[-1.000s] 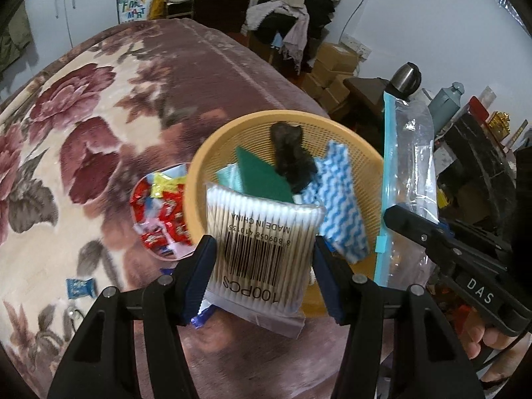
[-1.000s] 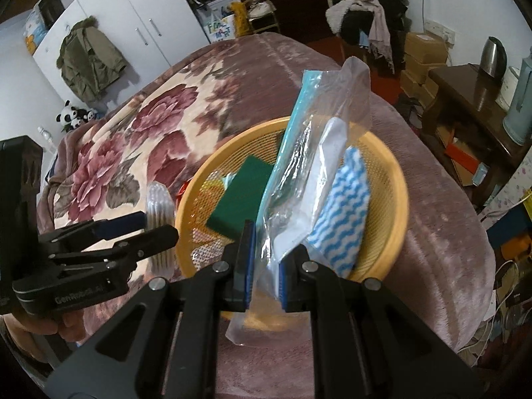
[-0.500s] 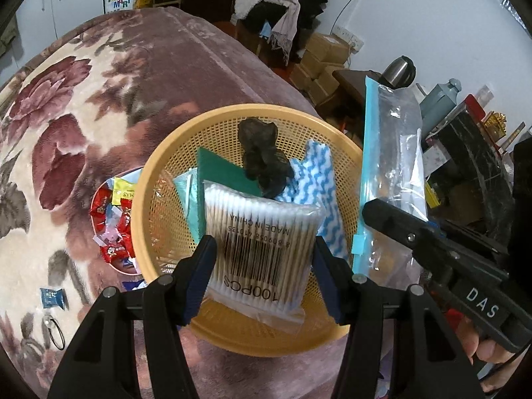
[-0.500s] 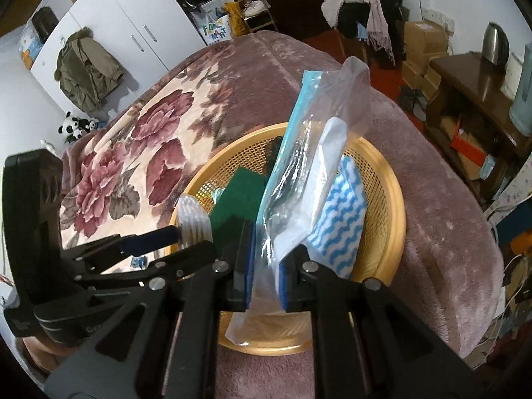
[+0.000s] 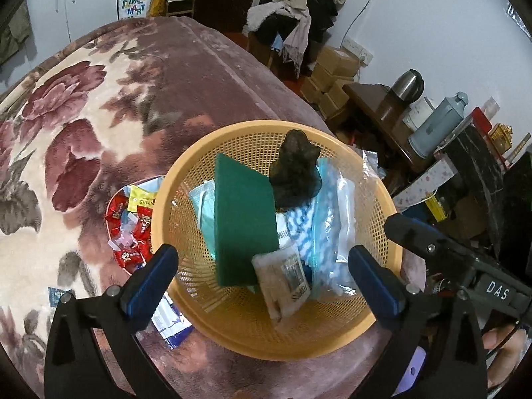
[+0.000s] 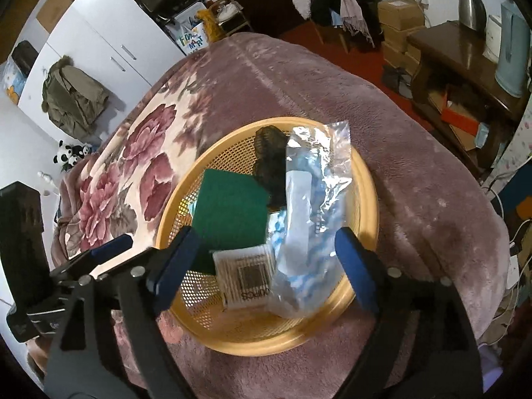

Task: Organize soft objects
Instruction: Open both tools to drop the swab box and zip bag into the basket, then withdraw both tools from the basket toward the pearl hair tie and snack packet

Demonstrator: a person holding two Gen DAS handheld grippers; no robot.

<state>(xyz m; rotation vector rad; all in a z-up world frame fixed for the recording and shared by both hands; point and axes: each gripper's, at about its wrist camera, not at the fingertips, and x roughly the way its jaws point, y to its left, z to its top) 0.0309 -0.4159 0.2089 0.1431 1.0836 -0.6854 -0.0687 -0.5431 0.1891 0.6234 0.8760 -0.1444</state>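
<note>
A yellow mesh basket (image 5: pixel 186 179) sits on the floral blanket and holds a green scouring pad (image 5: pixel 242 226), a dark net ball (image 5: pixel 294 173), a blue-and-white wavy cloth (image 5: pixel 299 229), a cotton swab pack (image 5: pixel 282 282) and a clear zip bag (image 5: pixel 335 232). My left gripper (image 5: pixel 262 262) hovers over the basket's near side, its jaws opening, with the swab pack lying loose below them. My right gripper (image 6: pixel 266 246) hangs above the same basket (image 6: pixel 266 342), jaws opening too. The swab pack (image 6: pixel 246 276) and the zip bag (image 6: pixel 309 226) lie free beneath it. Neither gripper's pads touch anything.
A dish of red and yellow candy wrappers (image 5: pixel 133 229) sits left of the basket. A blue-and-white packet (image 5: pixel 173 322) pokes out beside the basket's near rim. A dark side table with a kettle (image 5: pixel 407 84) and a thermos (image 5: pixel 439 126) stands to the right, past the bed's edge.
The left gripper let go of the swab pack and the right one let go of the zip bag. Both things now lie in the basket, and both pairs of jaws have spread wide.
</note>
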